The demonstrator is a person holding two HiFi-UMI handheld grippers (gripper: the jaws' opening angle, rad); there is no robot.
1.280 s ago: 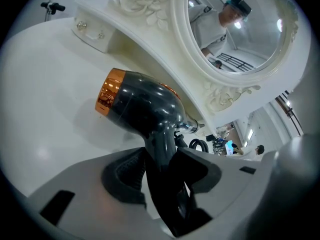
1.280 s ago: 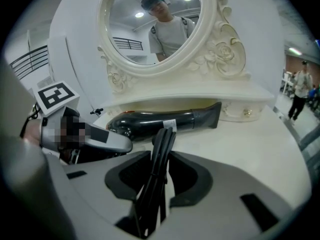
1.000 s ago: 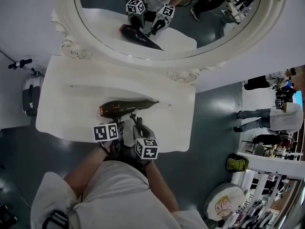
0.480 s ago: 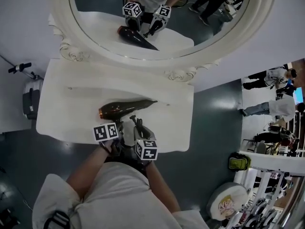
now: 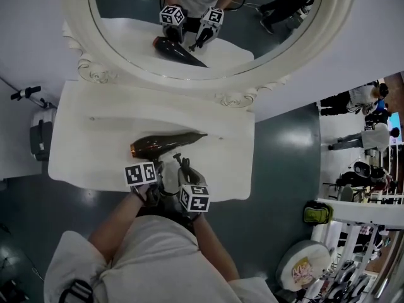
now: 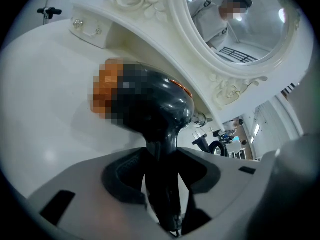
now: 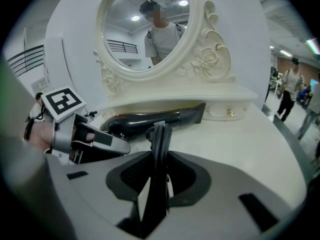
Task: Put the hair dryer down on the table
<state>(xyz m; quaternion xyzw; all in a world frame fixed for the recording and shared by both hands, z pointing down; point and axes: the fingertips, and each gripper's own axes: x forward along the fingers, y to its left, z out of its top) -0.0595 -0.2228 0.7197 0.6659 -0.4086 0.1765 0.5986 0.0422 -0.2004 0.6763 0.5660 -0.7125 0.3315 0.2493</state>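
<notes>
A black hair dryer (image 5: 167, 142) with a copper back end lies on its side on the white vanity table (image 5: 95, 131), nozzle pointing right. Its handle (image 6: 161, 179) runs back between the jaws of my left gripper (image 6: 161, 189), which are shut on it. In the head view the left gripper (image 5: 159, 169) sits at the table's front edge. Just to its right, my right gripper (image 5: 183, 172) is shut on the folded black cord (image 7: 157, 159), which stands upright between its jaws. In the right gripper view the dryer (image 7: 150, 120) lies ahead and the left gripper (image 7: 85, 141) comes in from the left.
An oval mirror (image 5: 208, 17) in an ornate white frame stands at the back of the table and reflects the dryer and both grippers. A small drawer knob (image 7: 229, 112) sits under the mirror shelf. A grey case (image 5: 39, 137) stands on the floor at left. People walk far off at right.
The dryer and both grippers keep their places on the table. Only the head view has drifted slightly.
</notes>
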